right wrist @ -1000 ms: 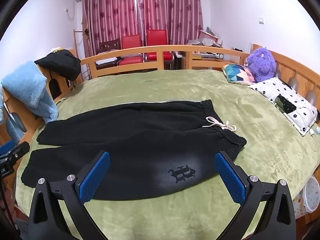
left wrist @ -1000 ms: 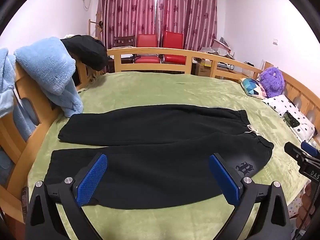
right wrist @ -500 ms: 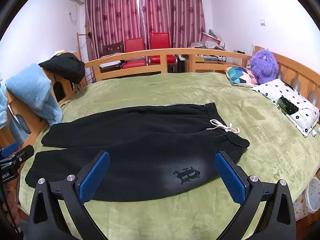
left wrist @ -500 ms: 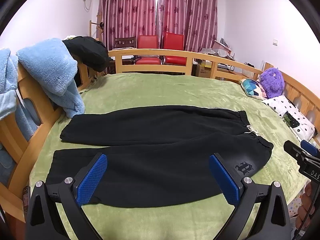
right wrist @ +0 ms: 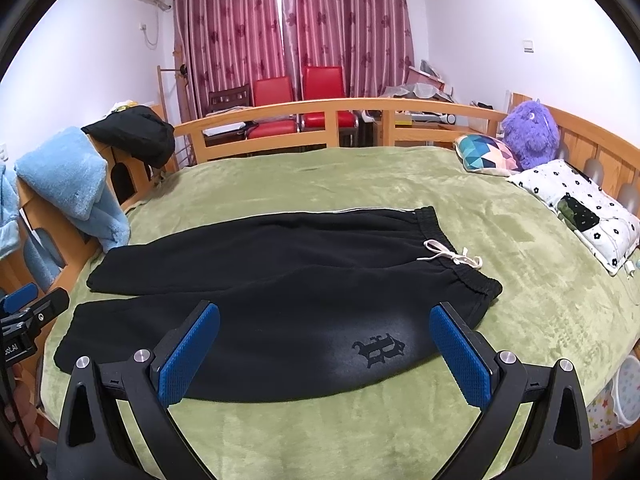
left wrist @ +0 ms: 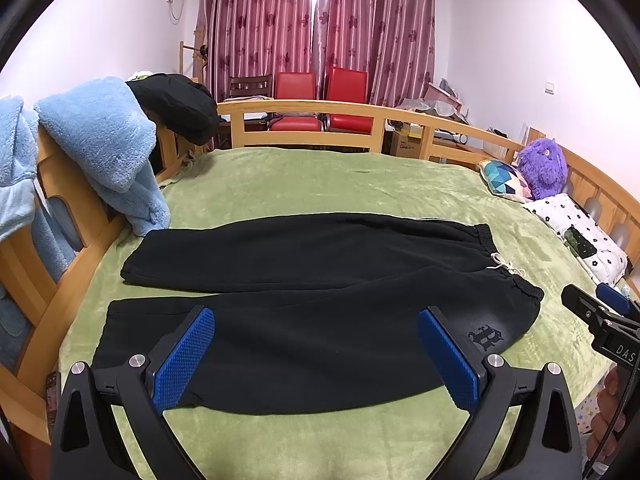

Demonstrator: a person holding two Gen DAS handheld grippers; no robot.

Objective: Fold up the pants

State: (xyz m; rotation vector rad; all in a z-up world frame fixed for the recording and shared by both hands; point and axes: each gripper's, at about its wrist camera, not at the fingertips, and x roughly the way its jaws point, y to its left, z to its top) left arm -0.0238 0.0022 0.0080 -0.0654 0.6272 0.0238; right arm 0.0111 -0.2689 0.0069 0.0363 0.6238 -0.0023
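Both grippers have drawn back a little and risen since a second ago, so the pants sit slightly farther off and more of the near green bedspread shows. At the left gripper [left wrist: 316, 354] the jaws are spread wide with nothing between them, its blue pads [left wrist: 184, 364] hanging above the near leg, towards the cuff end. At the right gripper [right wrist: 325, 354] the jaws are likewise spread wide and hold nothing, hovering over the near leg close to the waistband.

Spread flat on the green bedspread [left wrist: 320, 184], the black pants [left wrist: 320, 276] lie unfolded, both legs running leftward, one beyond the other, cuffs at the left and elastic waistband at the right. A white drawstring [right wrist: 450, 255] is tied at the waist, and a dark gothic emblem [right wrist: 378, 350] marks the near leg by the waistband.

Farther out, a light blue fleece [left wrist: 104, 148] and a black garment [left wrist: 176, 106] hang over the wooden rail at the left. At the right lie a patterned cushion [right wrist: 486, 154], a purple plush toy [right wrist: 530, 132] and a flowered pillow [right wrist: 588, 212]. Two red chairs [right wrist: 300, 92] stand before the maroon curtains.
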